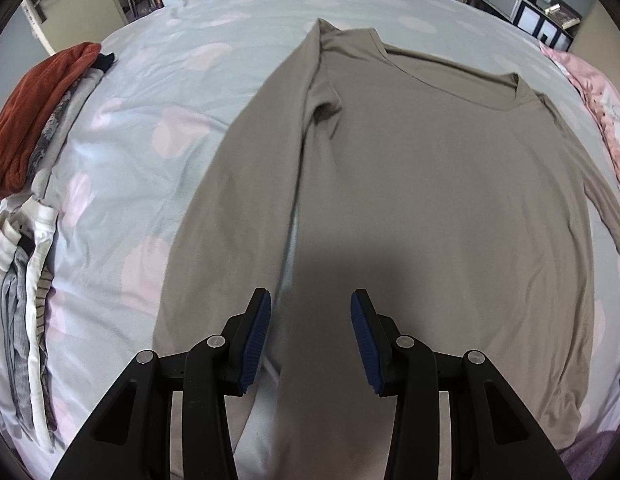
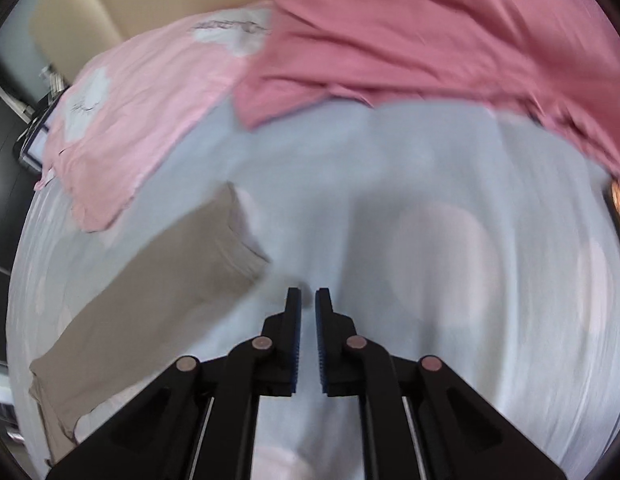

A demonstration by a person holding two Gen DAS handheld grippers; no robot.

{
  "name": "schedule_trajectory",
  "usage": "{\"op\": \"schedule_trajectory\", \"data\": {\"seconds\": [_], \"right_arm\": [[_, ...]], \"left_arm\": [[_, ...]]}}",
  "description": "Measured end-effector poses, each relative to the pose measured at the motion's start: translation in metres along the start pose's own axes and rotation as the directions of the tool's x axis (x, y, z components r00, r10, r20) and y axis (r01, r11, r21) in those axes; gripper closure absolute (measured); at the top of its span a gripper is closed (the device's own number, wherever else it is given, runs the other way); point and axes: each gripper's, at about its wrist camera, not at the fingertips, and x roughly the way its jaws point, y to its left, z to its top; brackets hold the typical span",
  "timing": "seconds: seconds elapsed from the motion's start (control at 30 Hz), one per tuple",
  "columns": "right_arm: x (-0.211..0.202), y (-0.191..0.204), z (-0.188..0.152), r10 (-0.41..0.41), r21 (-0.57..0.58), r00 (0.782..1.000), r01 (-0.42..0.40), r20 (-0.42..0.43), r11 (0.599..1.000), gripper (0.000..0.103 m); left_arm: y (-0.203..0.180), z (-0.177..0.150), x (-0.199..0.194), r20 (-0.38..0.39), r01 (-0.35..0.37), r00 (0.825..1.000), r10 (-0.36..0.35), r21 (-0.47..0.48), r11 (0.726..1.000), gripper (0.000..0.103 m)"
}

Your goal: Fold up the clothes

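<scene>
A taupe long-sleeved shirt (image 1: 430, 200) lies spread flat on the bed, neck toward the far side. One sleeve (image 1: 229, 220) runs down along its left side. My left gripper (image 1: 312, 294) hovers open over the shirt's lower part, near the slit between sleeve and body, with nothing between its blue pads (image 1: 255, 340). In the blurred right wrist view the other taupe sleeve (image 2: 149, 300) lies at the left, cuff (image 2: 237, 228) up. My right gripper (image 2: 308, 291) hangs above bare sheet just right of that cuff, jaws nearly together with only a thin slit, holding nothing.
The bed has a pale blue sheet (image 1: 129, 160) with pink spots. A stack of folded clothes, rust-red (image 1: 25, 120) above white and grey ones (image 1: 25, 300), lines the left edge. A light pink cloth (image 2: 141, 112) and a darker pink garment (image 2: 410, 28) lie on the right side.
</scene>
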Motion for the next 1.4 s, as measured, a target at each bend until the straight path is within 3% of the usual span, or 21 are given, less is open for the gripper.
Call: {"op": "schedule_trajectory", "data": {"seconds": [0.13,0.3,0.43,0.6,0.77,0.93,1.1,1.3,1.37,1.4], "right_arm": [[-0.011,0.003,-0.016,0.048,-0.009,0.998,-0.049,-0.040,0.999,0.094],[-0.038,0.040,-0.047,0.124,-0.139,0.990,-0.131,-0.062,0.981,0.094],[-0.060,0.068,-0.085,0.190,-0.251,0.976,-0.211,-0.104,0.945,0.094],[-0.083,0.097,-0.139,0.256,-0.436,0.957,-0.292,-0.140,0.851,0.094],[-0.100,0.110,-0.188,0.258,-0.564,0.950,-0.311,-0.175,0.765,0.094],[-0.103,0.107,-0.228,0.257,-0.640,0.943,-0.332,-0.210,0.693,0.094],[-0.106,0.105,-0.226,0.277,-0.647,0.941,-0.336,-0.195,0.685,0.094],[-0.084,0.103,-0.219,0.253,-0.589,0.934,-0.356,-0.254,0.725,0.094],[-0.080,0.103,-0.219,0.244,-0.581,0.935,-0.353,-0.259,0.734,0.094],[-0.078,0.103,-0.218,0.240,-0.578,0.936,-0.349,-0.259,0.737,0.094]], "left_arm": [[0.009,-0.003,0.000,0.002,0.003,1.000,-0.003,-0.037,0.999,0.060],[0.012,-0.014,-0.006,0.005,0.011,1.000,-0.011,-0.080,0.997,0.060],[0.017,-0.023,-0.019,0.016,0.017,1.000,-0.015,-0.114,0.993,0.060],[0.030,-0.030,-0.023,0.002,0.027,1.000,-0.027,-0.157,0.987,0.060],[0.044,-0.037,-0.025,-0.032,0.042,0.998,-0.050,-0.212,0.976,0.060],[0.083,-0.037,-0.028,-0.040,0.084,0.994,-0.104,-0.346,0.935,0.060],[0.128,-0.036,-0.018,-0.100,0.073,0.986,-0.133,-0.457,0.887,0.060],[0.127,-0.047,0.007,-0.250,-0.025,0.964,-0.090,-0.423,0.906,0.060],[0.119,-0.047,0.001,-0.231,-0.023,0.970,-0.078,-0.406,0.914,0.060],[0.109,-0.047,-0.004,-0.222,-0.017,0.973,-0.069,-0.364,0.931,0.060]]}}
